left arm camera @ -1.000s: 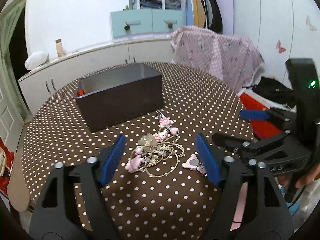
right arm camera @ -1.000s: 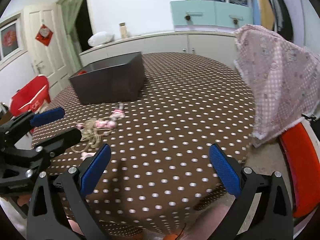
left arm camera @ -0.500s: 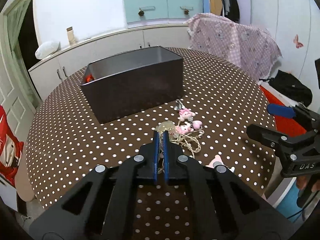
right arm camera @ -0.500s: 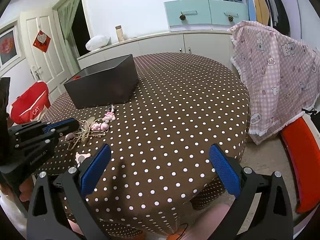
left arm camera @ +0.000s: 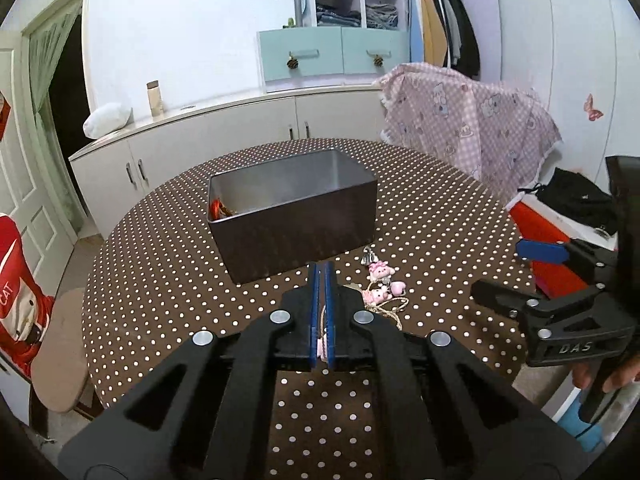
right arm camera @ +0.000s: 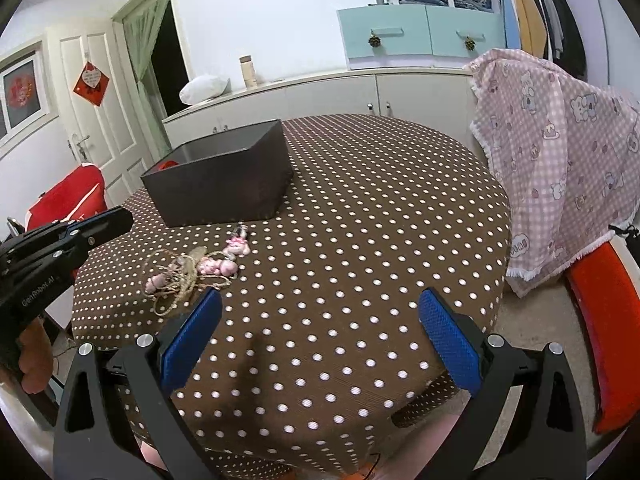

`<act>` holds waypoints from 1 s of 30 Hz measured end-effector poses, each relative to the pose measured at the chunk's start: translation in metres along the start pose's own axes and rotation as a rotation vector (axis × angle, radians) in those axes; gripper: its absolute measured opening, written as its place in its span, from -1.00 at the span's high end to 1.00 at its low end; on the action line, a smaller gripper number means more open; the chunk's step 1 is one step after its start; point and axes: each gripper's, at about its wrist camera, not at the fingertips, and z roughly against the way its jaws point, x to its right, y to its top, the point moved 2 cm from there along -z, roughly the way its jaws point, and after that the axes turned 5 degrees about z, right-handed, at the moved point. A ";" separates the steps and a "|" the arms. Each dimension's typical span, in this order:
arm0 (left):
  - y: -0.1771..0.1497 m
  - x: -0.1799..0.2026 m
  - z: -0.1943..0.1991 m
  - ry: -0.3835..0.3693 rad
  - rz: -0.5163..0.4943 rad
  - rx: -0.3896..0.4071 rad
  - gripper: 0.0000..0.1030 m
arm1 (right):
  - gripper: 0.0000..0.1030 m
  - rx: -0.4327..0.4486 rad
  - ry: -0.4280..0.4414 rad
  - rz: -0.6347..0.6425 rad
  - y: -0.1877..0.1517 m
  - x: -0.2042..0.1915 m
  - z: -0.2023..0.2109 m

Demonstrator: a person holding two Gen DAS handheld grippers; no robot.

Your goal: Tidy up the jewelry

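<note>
A dark open box [left arm camera: 294,224] stands on the round polka-dot table [left arm camera: 160,280]; it also shows in the right wrist view [right arm camera: 224,176]. A tangle of gold chain and pink charms [right arm camera: 192,276] lies on the cloth in front of it [left arm camera: 380,292]. My left gripper [left arm camera: 321,276] is shut on a pink charm with a bit of cord [left arm camera: 321,344], held above the table in front of the box. In the right wrist view the left gripper [right arm camera: 100,224] is raised at the left. My right gripper [right arm camera: 320,336] is open and empty over the table's near edge.
Something orange-red [left arm camera: 218,208] lies inside the box at its left end. A chair draped in pink checked cloth [right arm camera: 560,152] stands at the table's right. White cabinets [left arm camera: 200,140] run behind. A red chair [right arm camera: 64,200] is at the left.
My left gripper closed on a charm from the pile, then rose and moved toward the box. The right gripper stayed open and moved back a little.
</note>
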 end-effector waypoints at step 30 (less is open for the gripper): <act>-0.027 0.022 -0.043 0.070 -0.150 -0.136 0.76 | -0.84 -0.016 0.005 -0.048 -0.012 0.024 -0.001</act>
